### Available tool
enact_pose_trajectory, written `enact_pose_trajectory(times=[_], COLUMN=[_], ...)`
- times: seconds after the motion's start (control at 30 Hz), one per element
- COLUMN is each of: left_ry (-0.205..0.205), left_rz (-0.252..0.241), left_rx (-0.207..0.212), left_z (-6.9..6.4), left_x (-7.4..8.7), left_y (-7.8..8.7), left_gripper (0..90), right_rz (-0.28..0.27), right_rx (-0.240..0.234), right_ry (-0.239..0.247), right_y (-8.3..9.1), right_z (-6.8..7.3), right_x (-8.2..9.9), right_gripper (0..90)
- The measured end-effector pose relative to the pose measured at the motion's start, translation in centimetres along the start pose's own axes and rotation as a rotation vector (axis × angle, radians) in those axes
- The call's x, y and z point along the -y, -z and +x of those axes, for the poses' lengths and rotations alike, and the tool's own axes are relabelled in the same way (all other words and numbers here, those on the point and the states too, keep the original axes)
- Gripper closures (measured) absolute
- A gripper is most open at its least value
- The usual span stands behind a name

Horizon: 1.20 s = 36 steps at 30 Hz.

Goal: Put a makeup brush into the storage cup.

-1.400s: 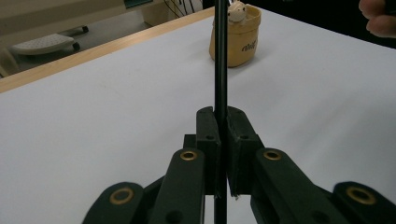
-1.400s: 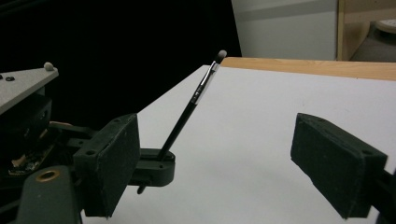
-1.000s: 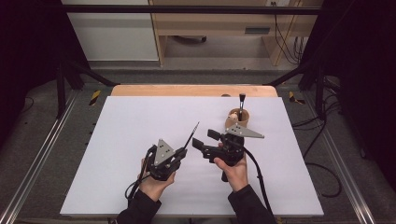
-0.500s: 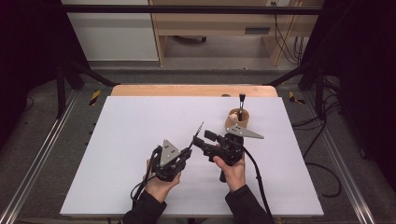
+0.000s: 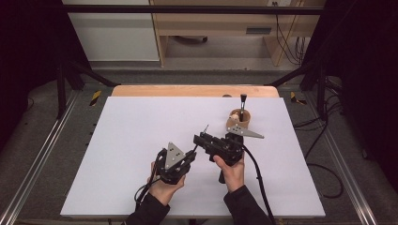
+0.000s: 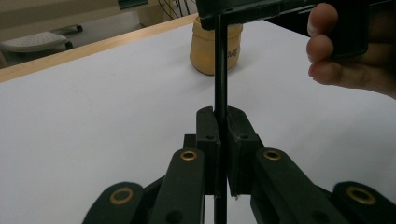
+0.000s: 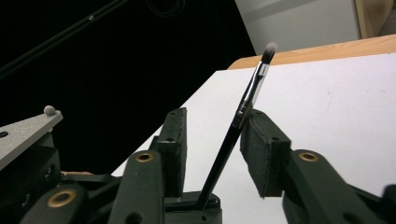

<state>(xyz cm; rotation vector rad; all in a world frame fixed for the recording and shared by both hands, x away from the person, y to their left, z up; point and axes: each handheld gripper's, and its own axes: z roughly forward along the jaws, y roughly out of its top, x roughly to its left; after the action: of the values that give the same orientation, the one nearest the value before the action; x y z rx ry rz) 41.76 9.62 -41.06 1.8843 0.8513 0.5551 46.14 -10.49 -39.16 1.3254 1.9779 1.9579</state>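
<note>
Between hands: left claw (image 6: pixel 220 140) clamps brush (image 7: pixel 243 112); right claw (image 7: pixel 215 154) closing, pads apart; brush base hidden.

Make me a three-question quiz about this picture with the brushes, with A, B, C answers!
1. Where does the tan cup stand on the white table?
A. toward the far right
B. at the near left corner
C. right in the middle

2. How many brushes stand in the cup?
A. none
B. one
C. five

3. How are the jaws of the left gripper?
A. wide open and empty
B. shut on a thin black brush
C. shut on the cup

Answers:
1 A: the high view shows the cup on the far right part of the table.
2 B: a single dark brush sticks up from it.
3 B: the left gripper view shows both pads pressed on the brush's handle.
</note>
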Motion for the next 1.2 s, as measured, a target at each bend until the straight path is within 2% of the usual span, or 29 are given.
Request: enact_pose_trajectory(times=[0.23, 0.27, 0.67, 1.03, 1.1, 1.2], left_ry=[0.011, 0.011, 0.01, -0.004, -0.009, -0.017], left_rz=[-0.006, -0.006, -0.01, -0.005, -0.006, -0.008], left_rx=[0.001, 0.0, 0.0, 0.013, 0.022, 0.035], left_z=[-0.01, -0.03, -0.36, -0.59, -0.57, -0.46], left_x=[0.02, 0.03, 0.05, 0.18, 0.17, 0.14], left_y=[0.03, 0.02, 0.01, -0.21, -0.2, -0.17], left_gripper=[84.3, 84.3, 84.3, 83.2, 81.5, 74.0], right_rz=[-0.007, -0.003, -0.014, 0.001, -0.001, -0.007], right_rx=[-0.012, -0.011, -0.03, -0.066, -0.07, -0.071], right_ry=[-0.019, -0.033, -0.046, -0.035, -0.03, -0.025], right_y=[-0.06, -0.02, 0.03, 0.27, 0.35, 0.53], right_z=[-0.47, -0.44, -0.69, -0.52, -0.58, -0.58], right_x=[0.28, 0.3, 0.48, 0.43, 0.42, 0.28], right_gripper=[73.9, 74.8, 81.8, 85.5, 85.6, 85.6])
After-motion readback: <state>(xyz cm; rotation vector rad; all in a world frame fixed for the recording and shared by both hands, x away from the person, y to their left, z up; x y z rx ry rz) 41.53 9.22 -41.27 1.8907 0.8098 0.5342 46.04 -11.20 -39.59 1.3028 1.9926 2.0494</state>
